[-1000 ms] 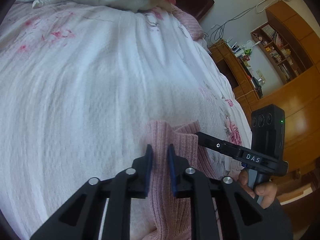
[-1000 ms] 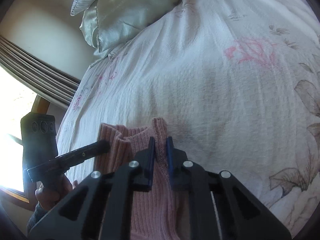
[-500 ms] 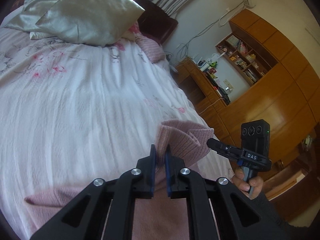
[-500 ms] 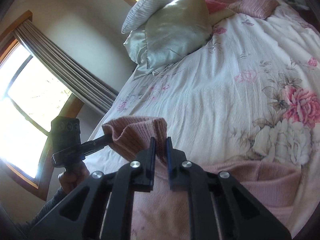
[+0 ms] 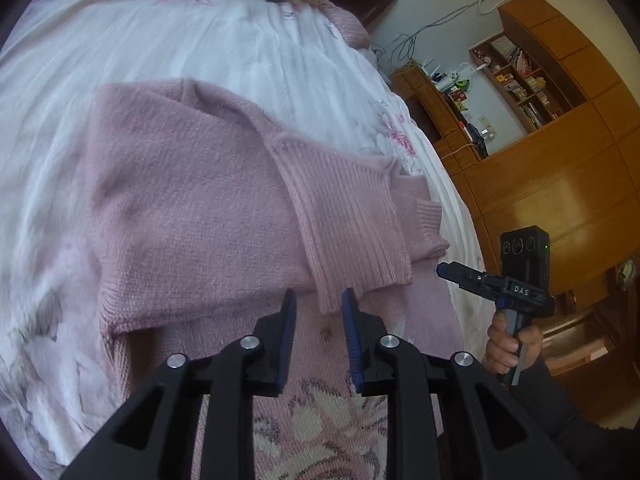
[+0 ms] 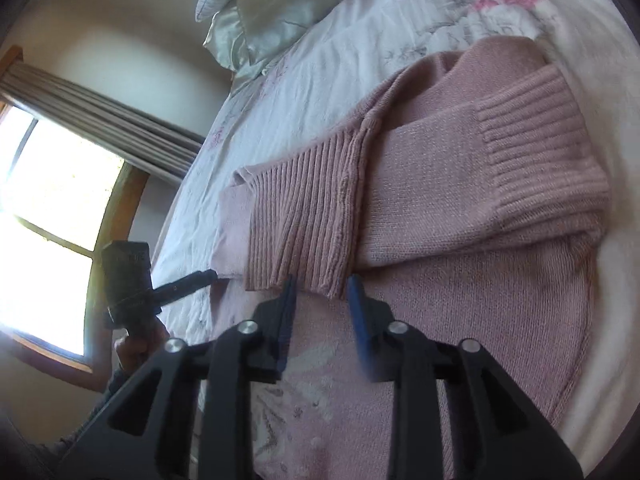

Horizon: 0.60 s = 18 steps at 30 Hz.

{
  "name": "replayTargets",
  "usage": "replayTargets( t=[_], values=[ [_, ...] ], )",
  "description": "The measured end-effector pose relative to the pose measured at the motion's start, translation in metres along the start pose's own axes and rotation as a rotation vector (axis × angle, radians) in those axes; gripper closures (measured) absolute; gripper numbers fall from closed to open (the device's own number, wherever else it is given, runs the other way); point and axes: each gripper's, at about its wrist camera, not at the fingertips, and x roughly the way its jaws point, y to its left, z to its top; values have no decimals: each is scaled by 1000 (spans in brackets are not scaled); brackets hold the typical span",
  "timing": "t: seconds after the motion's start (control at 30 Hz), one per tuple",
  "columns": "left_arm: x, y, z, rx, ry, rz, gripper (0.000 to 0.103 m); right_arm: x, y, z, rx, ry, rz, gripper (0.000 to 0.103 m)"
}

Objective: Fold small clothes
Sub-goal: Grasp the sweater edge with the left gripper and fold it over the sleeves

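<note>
A pink knit sweater lies on the bed, its ribbed hem folded over onto the body. A sleeve with a ribbed cuff lies across it in the right wrist view. My left gripper is open, and the hem's near corner lies just at its fingertips. My right gripper is open too, right at the hem's near edge. Each gripper shows in the other's view, held by a hand: the right gripper at the sweater's right side, the left gripper at its left.
The bed has a white floral cover with silvery pillows at its head. Wooden cabinets and a cluttered shelf stand past the bed's right edge. A curtained window is on the other side.
Both grippers held the hem shut and lifted it off the bed. Now the hem lies folded over the sweater and both grippers have opened.
</note>
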Motion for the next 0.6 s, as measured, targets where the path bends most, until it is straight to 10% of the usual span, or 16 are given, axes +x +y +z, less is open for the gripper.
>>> replayTargets(
  t=[0.23,0.3,0.33,0.37,0.6],
  values=[
    [41,1,3,-130,48,14,53,29,-15,9,123,38,6,61],
    [52,-1,1,-137,64,41,62,42,-17,6,130,65,-3,62],
    [55,-3,0,-131,67,65,85,48,-17,4,128,79,-4,66],
    [57,-4,-3,-129,65,97,95,50,-16,3,118,77,-21,91],
    [59,8,-13,-163,67,177,97,40,-28,-3,87,65,-126,103]
  ],
)
